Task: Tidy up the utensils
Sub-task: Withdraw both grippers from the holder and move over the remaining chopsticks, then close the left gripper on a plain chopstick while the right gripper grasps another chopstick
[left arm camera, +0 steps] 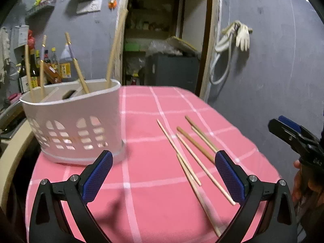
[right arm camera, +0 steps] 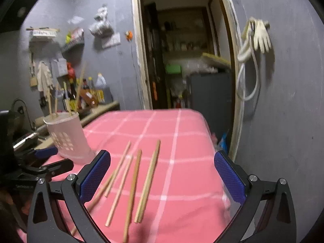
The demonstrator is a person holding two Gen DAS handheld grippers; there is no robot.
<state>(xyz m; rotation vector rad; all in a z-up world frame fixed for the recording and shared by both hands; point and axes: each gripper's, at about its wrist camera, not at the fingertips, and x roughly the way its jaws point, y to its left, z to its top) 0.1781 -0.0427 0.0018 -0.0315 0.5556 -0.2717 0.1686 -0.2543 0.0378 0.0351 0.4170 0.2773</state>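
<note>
**Between picks: loose chopsticks next**

Several chopsticks (right arm camera: 133,184) flat on the pink bench (left arm camera: 141,182), well apart from the white holder (left arm camera: 77,125), which already carries upright sticks. Left gripper (left arm camera: 164,176) and right gripper (right arm camera: 162,176) both empty, fingers wide apart. Next, probably: lower onto one stick, pinch it crosswise, carry it to the holder.

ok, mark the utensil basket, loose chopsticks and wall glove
utensil basket (left arm camera: 75,109), left wrist view, front wall above the cutouts
loose chopsticks (right arm camera: 132,184), right wrist view, mid-shaft of one stick
wall glove (right arm camera: 262,38), right wrist view, palm
</note>
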